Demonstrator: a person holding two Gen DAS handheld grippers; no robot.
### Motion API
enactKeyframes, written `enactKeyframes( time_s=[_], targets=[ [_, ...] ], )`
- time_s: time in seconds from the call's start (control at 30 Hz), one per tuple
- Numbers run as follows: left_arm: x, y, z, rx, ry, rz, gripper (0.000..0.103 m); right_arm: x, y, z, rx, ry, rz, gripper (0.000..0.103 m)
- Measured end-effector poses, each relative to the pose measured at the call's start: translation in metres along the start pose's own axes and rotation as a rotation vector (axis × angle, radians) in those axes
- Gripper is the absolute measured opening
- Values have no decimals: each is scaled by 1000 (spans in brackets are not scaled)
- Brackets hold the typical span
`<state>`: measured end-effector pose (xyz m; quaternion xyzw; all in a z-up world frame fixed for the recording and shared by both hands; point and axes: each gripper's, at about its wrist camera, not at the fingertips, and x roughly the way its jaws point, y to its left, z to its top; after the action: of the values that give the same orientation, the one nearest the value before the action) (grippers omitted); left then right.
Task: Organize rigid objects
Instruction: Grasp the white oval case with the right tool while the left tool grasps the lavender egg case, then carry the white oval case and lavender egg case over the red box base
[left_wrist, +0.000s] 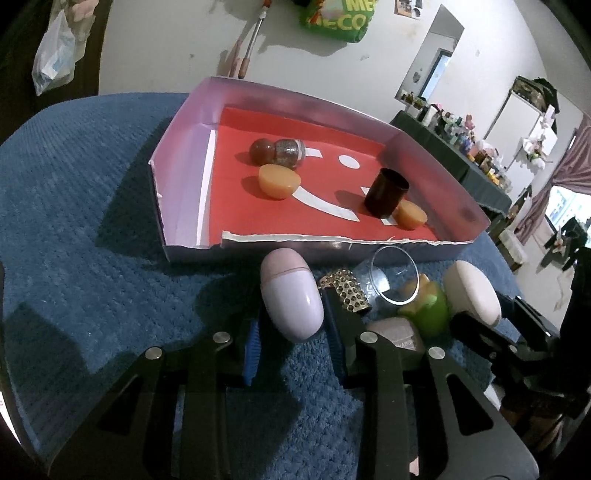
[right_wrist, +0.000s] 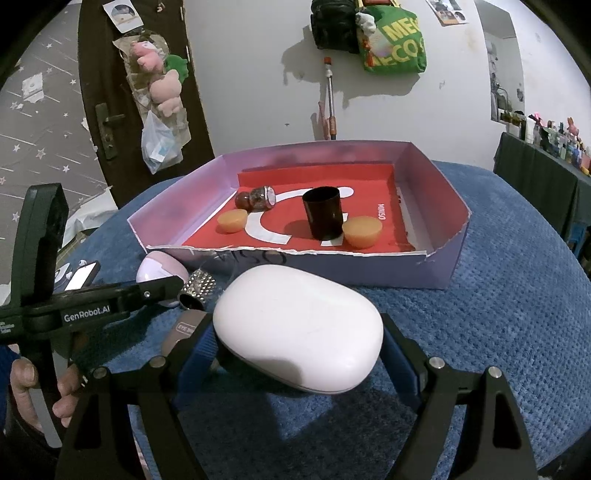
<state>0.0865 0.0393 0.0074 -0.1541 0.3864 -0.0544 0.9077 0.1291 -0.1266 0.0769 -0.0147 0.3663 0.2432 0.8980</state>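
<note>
**user1:** What is each tool doing here?

**user2:** The left gripper (left_wrist: 291, 328) has its blue pads on both sides of the lilac egg-shaped case (left_wrist: 291, 295), apparently clamped on it. The case sits on the blue mat (left_wrist: 92, 221) at about 6 o'clock from the tray (left_wrist: 177, 177). The right gripper (right_wrist: 299, 354) is closed around the white oval case (right_wrist: 299, 332).

**user1:** And inside the tray?

**user2:** The dark cup (right_wrist: 322, 216) stands upright near the centre, with an orange puck (right_wrist: 362, 230) touching it at 4 o'clock. Another puck (right_wrist: 232, 220) and a small jar (right_wrist: 258, 197) lie around 9 o'clock.
</note>
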Motion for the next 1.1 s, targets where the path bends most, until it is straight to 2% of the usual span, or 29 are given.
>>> enactKeyframes(
  time_s=[0.43,0.73,1.1],
  targets=[
    [-23,-3,-2,12,-35,2,26,-7,8,6,-22,-23,23,85],
    [-38,-25,11,80,-69,6,26,-12,9,18,-29,-39,48,85],
    [-40,-35,31,111,-86,7,26,-14,8,33,-32,-49,83,85]
  ],
)
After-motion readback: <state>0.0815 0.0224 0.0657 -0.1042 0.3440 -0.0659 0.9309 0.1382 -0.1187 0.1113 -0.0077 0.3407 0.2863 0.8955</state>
